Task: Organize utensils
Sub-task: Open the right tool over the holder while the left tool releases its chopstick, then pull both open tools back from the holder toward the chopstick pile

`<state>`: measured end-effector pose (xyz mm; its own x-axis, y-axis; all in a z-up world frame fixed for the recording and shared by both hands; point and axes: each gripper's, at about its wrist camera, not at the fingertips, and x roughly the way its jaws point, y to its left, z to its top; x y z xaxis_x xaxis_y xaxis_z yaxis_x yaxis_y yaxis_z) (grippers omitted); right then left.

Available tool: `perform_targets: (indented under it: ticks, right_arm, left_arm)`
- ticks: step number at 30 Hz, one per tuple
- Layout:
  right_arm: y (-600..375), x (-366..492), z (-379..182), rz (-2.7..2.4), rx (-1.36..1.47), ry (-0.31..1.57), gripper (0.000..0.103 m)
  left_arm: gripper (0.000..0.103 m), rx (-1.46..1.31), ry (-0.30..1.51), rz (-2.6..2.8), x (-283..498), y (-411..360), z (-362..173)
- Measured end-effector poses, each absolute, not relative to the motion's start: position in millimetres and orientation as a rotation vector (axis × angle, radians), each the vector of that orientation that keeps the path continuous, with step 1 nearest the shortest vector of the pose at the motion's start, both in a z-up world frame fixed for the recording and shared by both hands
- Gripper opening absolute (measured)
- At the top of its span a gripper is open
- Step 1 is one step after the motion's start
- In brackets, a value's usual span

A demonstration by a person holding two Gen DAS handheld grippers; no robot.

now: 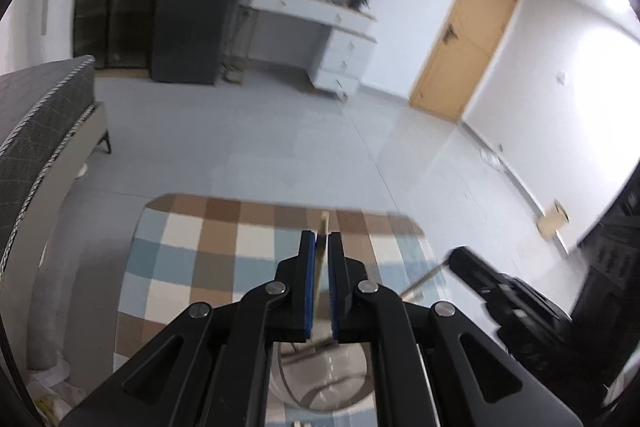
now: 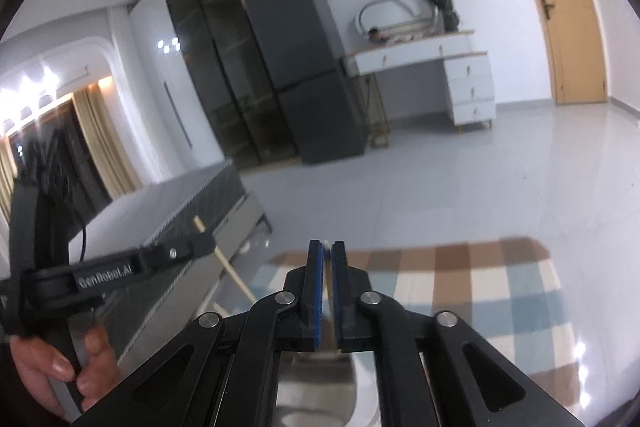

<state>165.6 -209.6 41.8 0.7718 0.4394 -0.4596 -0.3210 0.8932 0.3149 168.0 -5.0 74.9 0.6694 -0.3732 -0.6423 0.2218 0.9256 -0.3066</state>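
Observation:
My left gripper (image 1: 322,239) is shut on a utensil with a pale wooden handle (image 1: 323,223) that sticks up between the blue pads; its steel end (image 1: 316,367) hangs below the jaws. In the right wrist view the left gripper (image 2: 200,247) is at the left, holding the wooden handle (image 2: 232,273) at a slant. My right gripper (image 2: 328,249) is shut on a thin utensil (image 2: 329,327) whose wide steel end (image 2: 320,383) shows below the jaws. The right gripper (image 1: 456,259) also appears at the lower right in the left wrist view, holding a thin handle (image 1: 424,279).
A checkered brown, blue and white cloth (image 1: 208,255) covers the table below both grippers. A bed (image 1: 40,131) stands at the left. Across the tiled floor are a dark fridge (image 2: 304,75), a white desk (image 2: 424,63) and a wooden door (image 2: 568,27).

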Motion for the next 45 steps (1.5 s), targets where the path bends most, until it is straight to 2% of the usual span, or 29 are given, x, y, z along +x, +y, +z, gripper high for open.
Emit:
perform_targets:
  ticks: [1, 7, 12, 14, 16, 17, 19, 21, 26, 28, 34, 41, 45]
  right_arm:
    - [-210, 165, 36, 0.414, 0.233, 0.582, 0.006]
    - [-225, 137, 25, 0.408, 0.307, 0.623, 0.012]
    - [-236, 110, 41, 0.388, 0.32, 0.591, 0.035]
    - [-239, 99, 49, 0.385, 0.327, 0.578, 0.042]
    - [-241, 91, 57, 0.4, 0.33, 0.576, 0.044]
    - [-241, 86, 61, 0.402, 0.327, 0.568, 0.044]
    - [-241, 72, 71, 0.404, 0.32, 0.54, 0.049]
    - [-242, 61, 77, 0.406, 0.322, 0.515, 0.06]
    - [-243, 32, 91, 0.403, 0.314, 0.472, 0.069]
    - [-244, 19, 94, 0.4, 0.309, 0.455, 0.075]
    - [-245, -12, 96, 0.376, 0.293, 0.418, 0.086]
    - [-246, -42, 87, 0.361, 0.292, 0.374, 0.099]
    - [-241, -69, 83, 0.358, 0.261, 0.251, 0.103]
  left_arm:
    - [0.016, -0.196, 0.781, -0.329, 167, -5, 74]
    - [0.045, -0.205, 0.763, -0.301, 144, 6, 86]
    - [0.047, -0.204, 0.724, -0.272, 121, 10, 99]
    - [0.047, -0.2, 0.708, -0.262, 110, 10, 108]
    - [0.049, -0.193, 0.688, -0.253, 101, 10, 116]
    - [0.051, -0.186, 0.676, -0.247, 95, 8, 124]
    - [0.066, -0.184, 0.65, -0.244, 87, 9, 132]
    - [0.073, -0.178, 0.615, -0.243, 74, 8, 141]
    - [0.076, -0.15, 0.57, -0.228, 48, 2, 156]
    - [0.084, -0.154, 0.549, -0.217, 39, 3, 158]
    - [0.093, -0.154, 0.489, -0.187, 14, 7, 152]
    - [0.098, -0.152, 0.448, -0.168, -7, 11, 136]
    - [0.098, -0.14, 0.426, -0.143, -18, 13, 123]
